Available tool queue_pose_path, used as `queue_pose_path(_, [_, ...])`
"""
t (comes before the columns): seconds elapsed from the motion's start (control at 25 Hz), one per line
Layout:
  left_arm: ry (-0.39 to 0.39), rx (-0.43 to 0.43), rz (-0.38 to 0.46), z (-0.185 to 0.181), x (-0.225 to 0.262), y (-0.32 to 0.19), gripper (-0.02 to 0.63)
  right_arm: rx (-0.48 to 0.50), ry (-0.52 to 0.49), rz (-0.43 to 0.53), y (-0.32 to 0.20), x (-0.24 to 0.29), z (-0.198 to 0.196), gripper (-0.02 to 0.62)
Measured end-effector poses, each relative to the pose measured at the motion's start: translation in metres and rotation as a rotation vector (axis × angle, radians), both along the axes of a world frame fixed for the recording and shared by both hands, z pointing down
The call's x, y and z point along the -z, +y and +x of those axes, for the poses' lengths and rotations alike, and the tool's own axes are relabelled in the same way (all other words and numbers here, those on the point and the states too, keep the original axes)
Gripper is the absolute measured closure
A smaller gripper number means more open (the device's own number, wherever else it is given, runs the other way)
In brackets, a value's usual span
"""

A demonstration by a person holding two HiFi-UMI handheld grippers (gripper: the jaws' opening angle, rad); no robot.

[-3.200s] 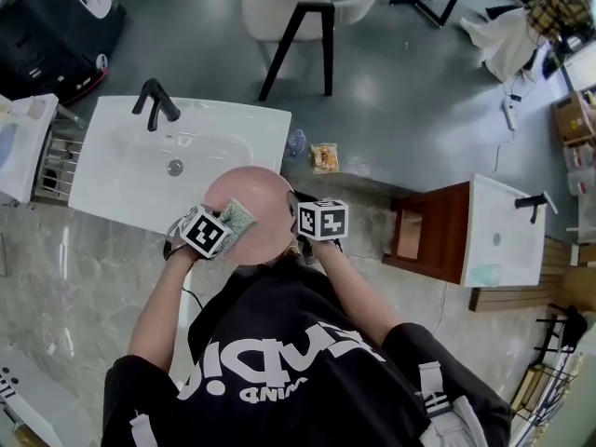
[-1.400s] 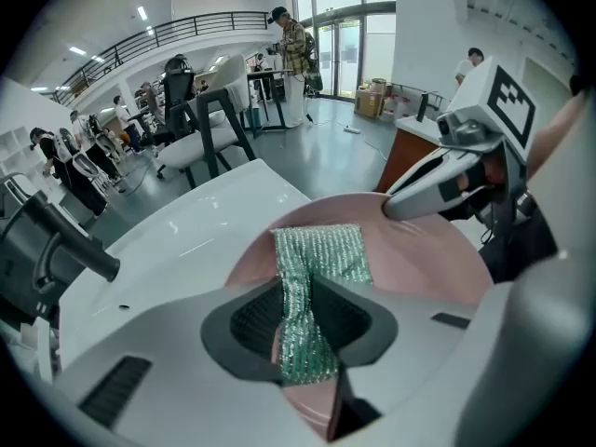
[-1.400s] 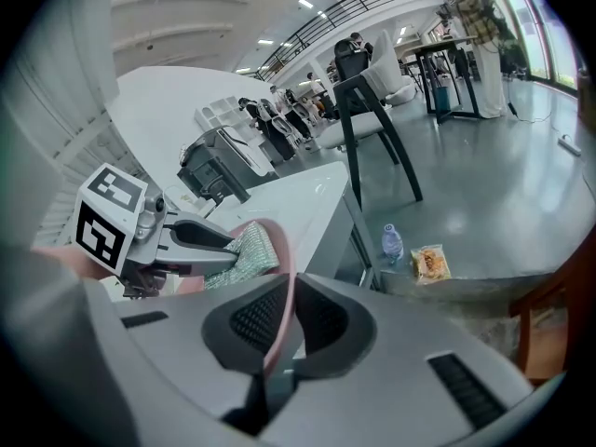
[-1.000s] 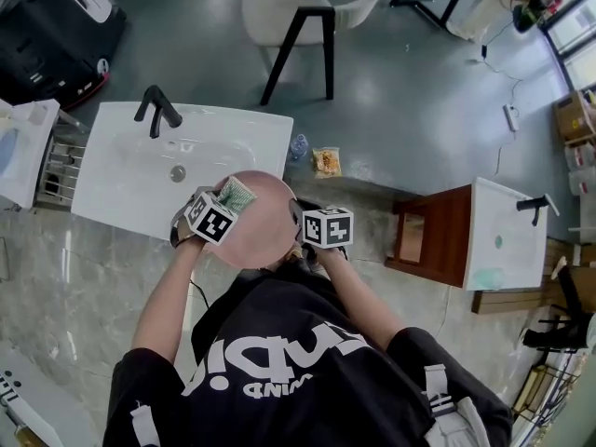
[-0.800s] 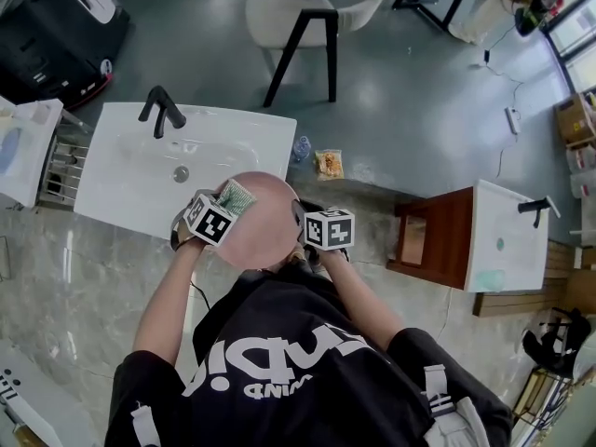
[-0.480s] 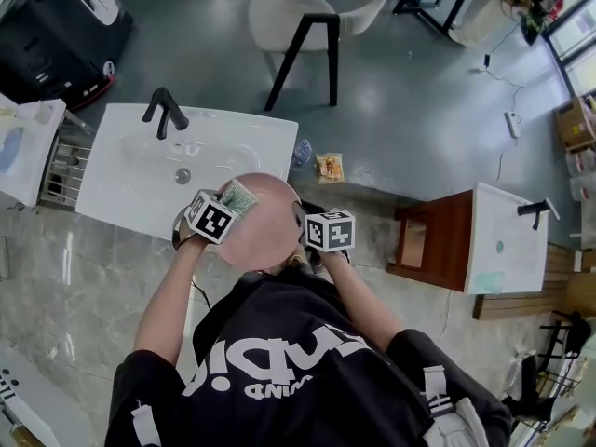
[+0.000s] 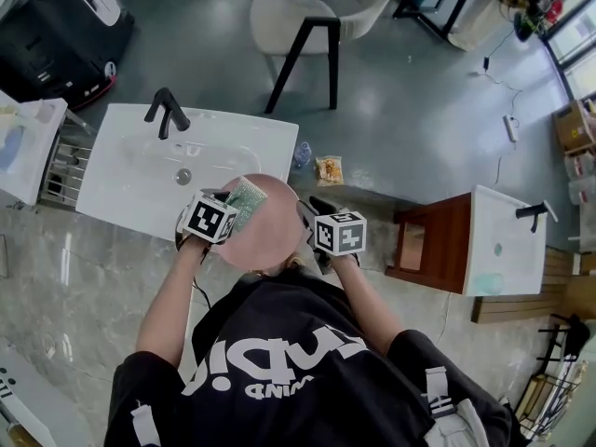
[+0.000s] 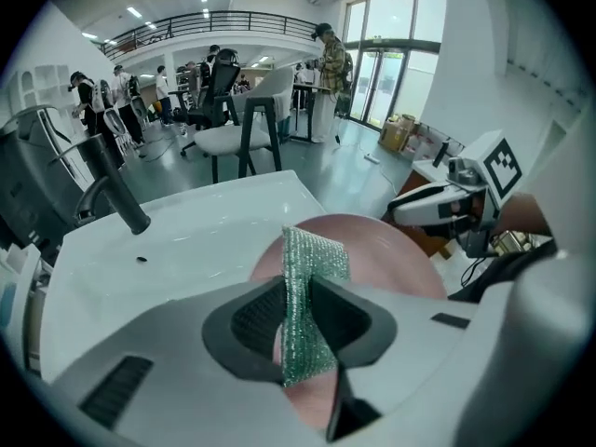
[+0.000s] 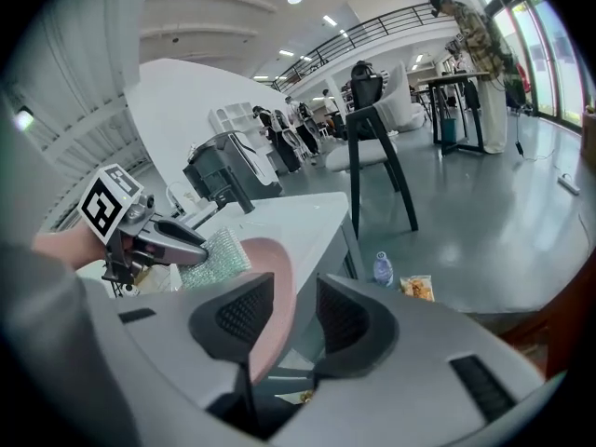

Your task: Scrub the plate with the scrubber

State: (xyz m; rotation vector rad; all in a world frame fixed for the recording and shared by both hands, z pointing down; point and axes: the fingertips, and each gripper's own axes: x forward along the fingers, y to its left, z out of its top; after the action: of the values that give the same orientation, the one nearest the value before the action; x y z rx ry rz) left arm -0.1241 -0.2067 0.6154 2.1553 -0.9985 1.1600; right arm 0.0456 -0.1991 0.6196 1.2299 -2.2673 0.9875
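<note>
A pink plate [image 7: 270, 229] hangs level over the front right corner of the white sink [image 7: 121, 189]. My left gripper [image 7: 238, 209] is shut on a green mesh scrubber [image 7: 246, 197], which lies against the plate's left part. In the left gripper view the scrubber [image 8: 307, 291] stands upright between the pads above the plate [image 8: 391, 259]. My right gripper [image 7: 308, 216] is at the plate's right rim. Its jaws have just been opening. In the right gripper view the rim [image 9: 272, 296] stands between them against the left pad, with a gap to the right pad.
A black faucet [image 7: 164, 110] stands at the back of the sink. A white chair [image 7: 307, 12] is on the grey floor beyond, with a small bottle [image 7: 301, 153] and a snack packet [image 7: 327, 169] near the sink's corner. A second small basin on a wooden stand [image 7: 494, 236] is at the right.
The right gripper's jaws have opened and its marker cube has shifted right and toward the person. The left gripper with the scrubber has lifted slightly and rolled.
</note>
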Motion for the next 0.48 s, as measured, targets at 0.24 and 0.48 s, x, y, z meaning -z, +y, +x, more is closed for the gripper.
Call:
queue_pose_path(0.24, [0.114, 0.039, 0.144, 0.011, 0.059, -0.007, 0.502, 0.024, -0.055, 0.174, -0.008, 0.070, -0.007, 0.457])
queue_pose_path(0.48, [0.242, 0.093, 0.404, 0.016, 0.135, -0.007, 0.503, 0.069, -0.061, 0.379, -0.006, 0.143, -0.015, 0.507])
